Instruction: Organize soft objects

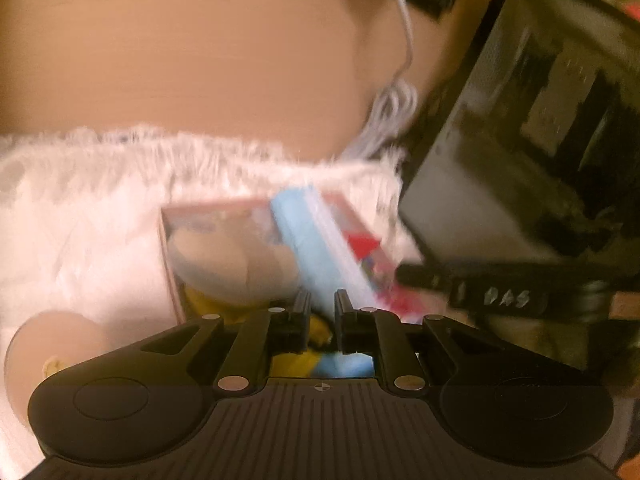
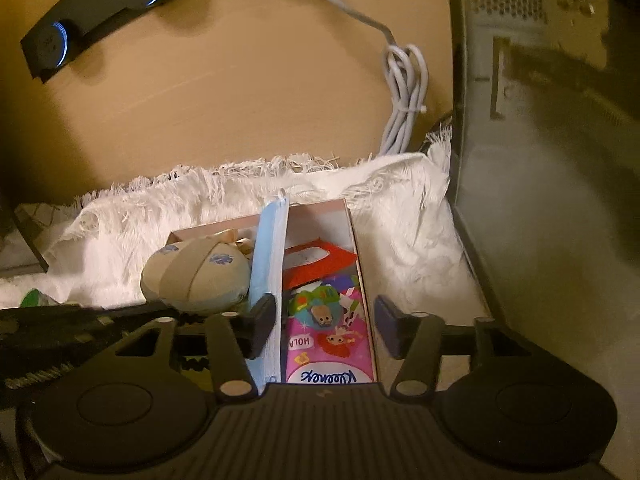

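Soft objects sit packed in a shallow pink box (image 2: 352, 236) that rests on a white fringed cloth (image 2: 400, 216) spread over the tan tabletop (image 2: 220, 100). On the box's left side lies a rounded beige pouch (image 2: 200, 276) with blue flower marks and a ribbon at its far end. A light blue face mask (image 2: 270, 248) stands on edge down the middle, dividing the box. To its right lie a red tissue pack (image 2: 320, 258) and, nearer the camera, a pink Kleenex pack (image 2: 332, 340) printed with cartoon figures.

The right gripper (image 2: 324, 328) hovers over the near end of the box with its jaws spread wide; the left finger touches or nearly touches the mask, the right finger stands just outside the box wall. Nothing is held between them.

The left gripper (image 1: 322, 320) appears in a blurred view, jaws nearly closed with a narrow gap; whether they pinch anything I cannot tell. Yellow and blue material shows below them.

A bundled white cable (image 2: 404, 92) lies beyond the cloth, beside a dark computer case (image 2: 520, 160). A black device (image 2: 92, 12) with blue-lit rings lies at the far left.
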